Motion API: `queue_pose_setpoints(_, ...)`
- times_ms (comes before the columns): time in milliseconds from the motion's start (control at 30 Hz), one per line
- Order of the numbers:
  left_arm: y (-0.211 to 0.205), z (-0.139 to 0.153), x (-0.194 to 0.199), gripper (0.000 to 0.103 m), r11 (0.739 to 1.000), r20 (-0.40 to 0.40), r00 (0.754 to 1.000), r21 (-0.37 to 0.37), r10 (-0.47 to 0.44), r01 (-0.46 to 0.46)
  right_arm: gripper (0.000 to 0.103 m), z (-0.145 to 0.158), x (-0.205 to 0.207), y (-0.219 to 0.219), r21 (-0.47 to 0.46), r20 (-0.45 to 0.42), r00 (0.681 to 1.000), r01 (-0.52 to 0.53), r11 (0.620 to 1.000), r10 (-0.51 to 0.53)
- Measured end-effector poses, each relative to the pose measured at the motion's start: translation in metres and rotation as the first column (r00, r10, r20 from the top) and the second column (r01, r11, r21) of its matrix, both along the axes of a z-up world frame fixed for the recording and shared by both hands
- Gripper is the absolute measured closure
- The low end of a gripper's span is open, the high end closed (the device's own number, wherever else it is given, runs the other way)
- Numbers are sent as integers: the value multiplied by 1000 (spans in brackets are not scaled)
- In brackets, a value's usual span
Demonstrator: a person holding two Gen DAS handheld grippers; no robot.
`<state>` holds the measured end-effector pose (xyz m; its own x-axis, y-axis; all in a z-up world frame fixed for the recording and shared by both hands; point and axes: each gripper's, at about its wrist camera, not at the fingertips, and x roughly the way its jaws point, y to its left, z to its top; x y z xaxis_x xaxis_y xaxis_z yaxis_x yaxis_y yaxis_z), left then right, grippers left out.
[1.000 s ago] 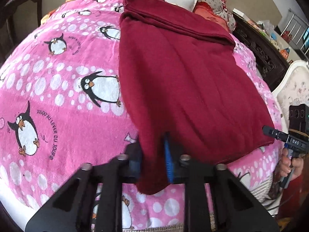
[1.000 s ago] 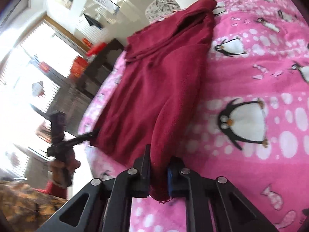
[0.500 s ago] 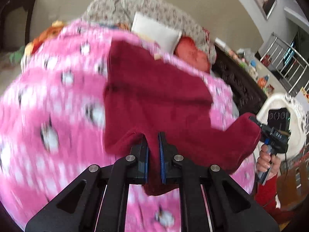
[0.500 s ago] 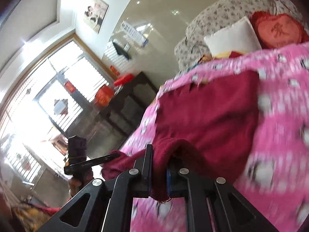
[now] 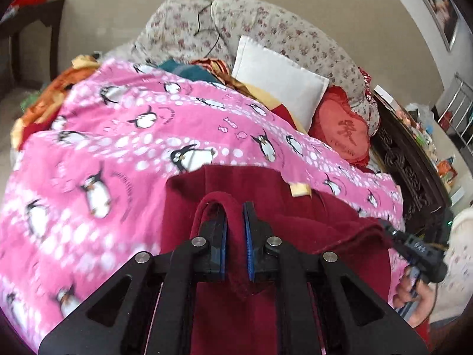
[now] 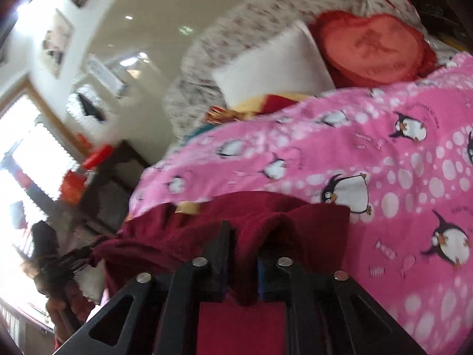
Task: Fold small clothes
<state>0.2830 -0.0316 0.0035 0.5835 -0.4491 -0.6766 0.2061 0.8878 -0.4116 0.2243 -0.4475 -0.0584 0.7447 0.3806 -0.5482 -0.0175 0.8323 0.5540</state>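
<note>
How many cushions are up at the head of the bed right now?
2. A white cushion leans on the floral headboard; a red heart cushion sits right beside it, toward the dark wooden furniture. More could be hidden under the pink blanket.

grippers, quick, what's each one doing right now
left gripper: closed on an edge of the dark red garment.
right gripper: garment between its jaws, which have just been opening; grip cannot be told.

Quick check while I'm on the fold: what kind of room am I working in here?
Most likely a lived-in home room, with a bed or wide sofa as the work surface: a pink penguin blanket, a white pillow, a red heart cushion and framed pictures on the wall.
</note>
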Motion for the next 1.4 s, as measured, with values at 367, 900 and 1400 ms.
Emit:
queue_pose_setpoints(367, 16, 46, -19, 19, 999, 161, 987, 29, 29, -34, 55, 46, -41, -12, -29, 134, 991, 28, 999, -24)
queue_pose_setpoints(900, -15, -52, 38, 18, 981, -33, 993, 160, 114, -107, 56, -27, 59, 45, -375, -128, 991, -5, 927, -47)
queue_pose_setpoints(1400, 2, -18, 21, 18, 968, 61, 981, 159, 186, -193, 56, 5, -82, 59, -392, -22, 999, -40, 919, 34)
